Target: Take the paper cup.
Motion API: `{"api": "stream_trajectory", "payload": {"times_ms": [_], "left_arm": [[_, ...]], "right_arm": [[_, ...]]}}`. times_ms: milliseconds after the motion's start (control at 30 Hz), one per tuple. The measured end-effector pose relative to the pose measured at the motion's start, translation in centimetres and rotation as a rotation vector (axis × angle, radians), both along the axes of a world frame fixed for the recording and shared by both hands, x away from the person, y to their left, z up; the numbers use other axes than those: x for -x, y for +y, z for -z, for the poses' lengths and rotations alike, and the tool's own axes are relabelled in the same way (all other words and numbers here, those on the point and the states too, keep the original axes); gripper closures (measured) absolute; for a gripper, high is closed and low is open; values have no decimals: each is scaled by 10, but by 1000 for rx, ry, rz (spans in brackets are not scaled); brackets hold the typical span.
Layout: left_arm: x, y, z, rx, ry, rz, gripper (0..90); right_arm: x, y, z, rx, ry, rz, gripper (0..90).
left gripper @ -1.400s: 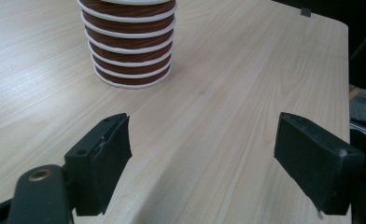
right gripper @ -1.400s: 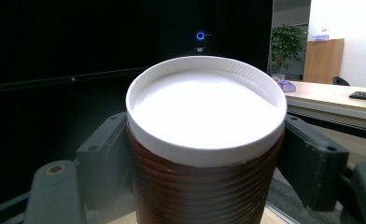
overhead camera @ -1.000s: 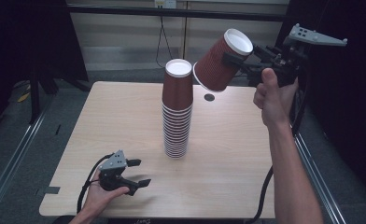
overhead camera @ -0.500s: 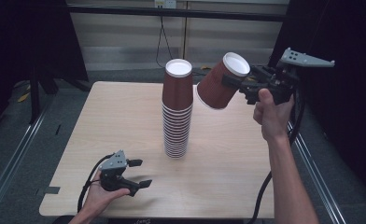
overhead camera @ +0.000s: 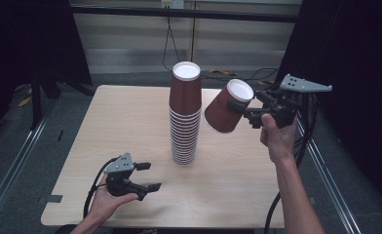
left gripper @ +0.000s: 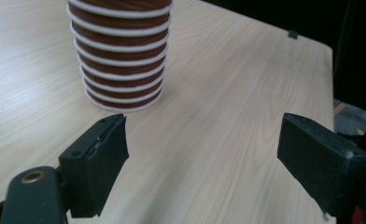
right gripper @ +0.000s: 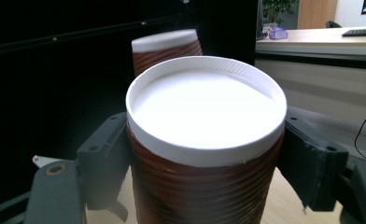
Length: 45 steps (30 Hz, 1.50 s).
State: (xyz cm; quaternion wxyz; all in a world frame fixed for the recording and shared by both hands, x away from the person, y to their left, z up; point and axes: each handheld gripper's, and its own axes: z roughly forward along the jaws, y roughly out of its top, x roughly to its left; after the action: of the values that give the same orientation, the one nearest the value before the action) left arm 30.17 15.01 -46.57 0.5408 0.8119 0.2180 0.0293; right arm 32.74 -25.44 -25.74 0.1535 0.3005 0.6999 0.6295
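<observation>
Right gripper (overhead camera: 238, 108) clamped on a brown paper cup (overhead camera: 227, 107), jaws pressing both sides of the ribbed wall. Cup held in the air, tilted, white bottom facing up, just right of the cup stack (overhead camera: 184, 113) and apart from it. Stack stands upside down near the middle of the table (overhead camera: 257, 180). Left gripper (overhead camera: 147, 176) rests low on the table's near left part, jaws apart with nothing between them, pointing toward the stack's base.

Right hand-held gripper (overhead camera: 238, 111) clamped; left hand-held gripper (overhead camera: 147, 176) open.
</observation>
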Motion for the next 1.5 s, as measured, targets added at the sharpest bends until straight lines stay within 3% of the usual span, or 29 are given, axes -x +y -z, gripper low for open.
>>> {"api": "stream_trajectory", "payload": {"times_ms": [267, 633, 1033, 1300, 1500], "left_arm": [[-2, -7, -11, -14, -14, 29, 172], [-8, -23, -30, 19, -57, 42, 172], [-9, -44, -43, 30, -93, 99, 166], [-13, -58, -50, 44, -96, 131, 167], [-14, -68, -59, 56, -127, 157, 173]], "right_arm": [[4, 12, 24, 20, 35, -22, 238], [9, 20, 52, 43, 83, -46, 239], [17, 29, 74, 69, 103, -69, 240], [19, 37, 86, 89, 124, -95, 239], [21, 41, 93, 101, 136, -110, 239]]}}
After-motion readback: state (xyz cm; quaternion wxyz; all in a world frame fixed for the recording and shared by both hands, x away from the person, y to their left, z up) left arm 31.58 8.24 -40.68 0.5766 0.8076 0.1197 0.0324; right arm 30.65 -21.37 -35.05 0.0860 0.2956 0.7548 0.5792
